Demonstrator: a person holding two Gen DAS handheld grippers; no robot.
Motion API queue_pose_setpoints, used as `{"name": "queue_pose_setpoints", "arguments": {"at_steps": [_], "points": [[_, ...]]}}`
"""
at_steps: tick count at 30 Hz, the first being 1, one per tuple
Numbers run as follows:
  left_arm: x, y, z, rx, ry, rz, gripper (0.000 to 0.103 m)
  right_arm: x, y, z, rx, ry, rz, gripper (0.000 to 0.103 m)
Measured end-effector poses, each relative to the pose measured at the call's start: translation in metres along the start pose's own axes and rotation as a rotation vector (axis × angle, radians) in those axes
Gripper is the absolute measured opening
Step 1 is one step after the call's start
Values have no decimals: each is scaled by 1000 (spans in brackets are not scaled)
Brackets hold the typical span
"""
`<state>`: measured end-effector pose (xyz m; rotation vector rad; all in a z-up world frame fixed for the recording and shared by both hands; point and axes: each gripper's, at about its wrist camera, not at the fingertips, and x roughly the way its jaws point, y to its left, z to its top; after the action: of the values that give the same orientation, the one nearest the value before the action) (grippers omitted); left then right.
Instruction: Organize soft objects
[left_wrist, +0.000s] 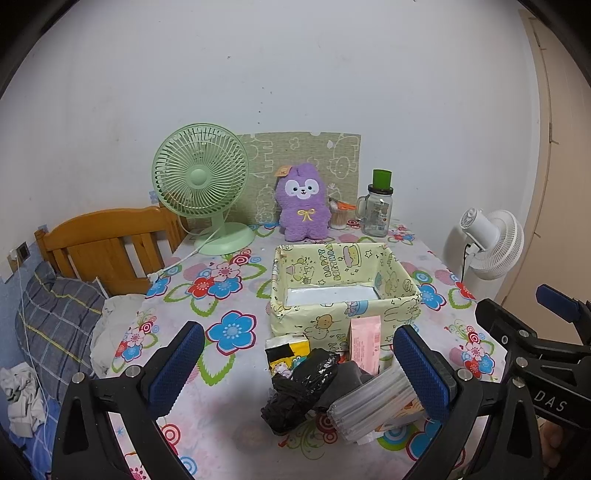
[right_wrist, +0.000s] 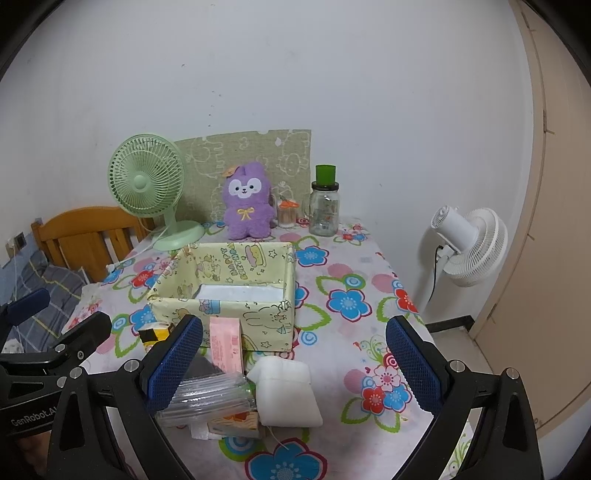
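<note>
A yellow cartoon-print box (left_wrist: 343, 284) (right_wrist: 225, 295) stands open in the middle of the floral table, nothing in it but a white bottom. In front of it lies a small pile: a crumpled black plastic bag (left_wrist: 299, 387), a yellow tissue pack (left_wrist: 288, 350) (right_wrist: 155, 334), a pink pack (left_wrist: 365, 341) (right_wrist: 225, 341), a stack of clear plastic bags (left_wrist: 373, 406) (right_wrist: 207, 397) and a white soft pad (right_wrist: 286, 393). My left gripper (left_wrist: 299, 369) hovers open over the pile. My right gripper (right_wrist: 293, 363) is open too, above the white pad.
At the back of the table stand a green desk fan (left_wrist: 201, 184) (right_wrist: 146, 184), a purple plush toy (left_wrist: 303, 203) (right_wrist: 245, 201), a cotton-swab jar (left_wrist: 339, 216) and a glass jar with a green cup (left_wrist: 378, 210) (right_wrist: 325, 206). A wooden headboard (left_wrist: 107, 243) is left, a white floor fan (left_wrist: 493, 243) (right_wrist: 469, 245) right.
</note>
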<state>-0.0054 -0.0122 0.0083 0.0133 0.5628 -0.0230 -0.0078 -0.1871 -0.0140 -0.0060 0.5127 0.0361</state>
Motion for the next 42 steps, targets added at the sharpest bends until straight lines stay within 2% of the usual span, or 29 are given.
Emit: {"name": "queue_pose_setpoints", "arguments": {"at_steps": [35,42], "points": [[6,-5,-3,10,-10,-3,102,3,1,2,3,5,-11,101],[15,-1,-4,3,8,-9,102,13,2,2,8,19,-1,101]]}}
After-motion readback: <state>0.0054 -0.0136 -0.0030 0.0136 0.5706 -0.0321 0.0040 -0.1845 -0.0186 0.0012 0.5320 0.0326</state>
